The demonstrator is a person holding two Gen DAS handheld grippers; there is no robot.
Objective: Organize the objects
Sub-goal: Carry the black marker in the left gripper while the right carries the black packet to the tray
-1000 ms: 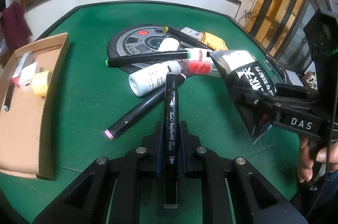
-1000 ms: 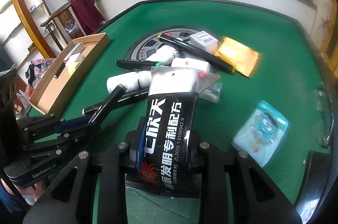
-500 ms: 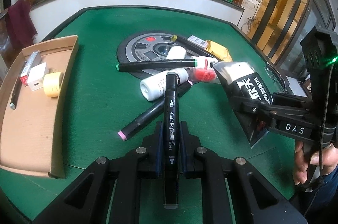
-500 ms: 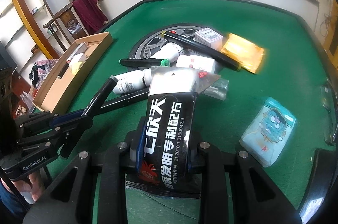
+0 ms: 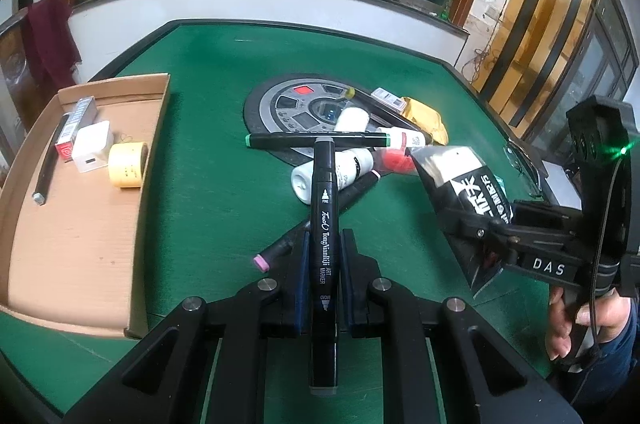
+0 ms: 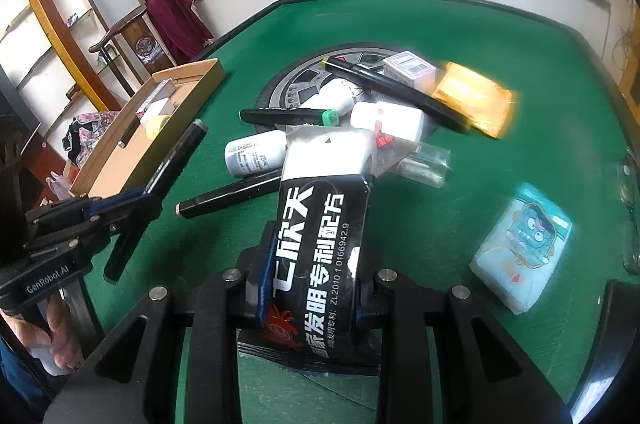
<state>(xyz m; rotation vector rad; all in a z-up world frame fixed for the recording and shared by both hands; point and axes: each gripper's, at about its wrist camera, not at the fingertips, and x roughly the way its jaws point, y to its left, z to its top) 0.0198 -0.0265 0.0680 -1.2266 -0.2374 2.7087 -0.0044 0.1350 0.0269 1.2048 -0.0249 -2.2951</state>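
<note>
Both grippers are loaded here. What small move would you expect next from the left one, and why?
Probably carry the black art marker leftward over the cardboard tray before opening. The left gripper is shut on the marker above the green felt, the tray beside it already holds a tape roll and a pen, and the right gripper holds a black packet.

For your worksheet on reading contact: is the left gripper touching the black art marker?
Touching. In the left wrist view, the left gripper has both blue pads pressed against the barrel of the black art marker, which is lifted above the green table.
</note>
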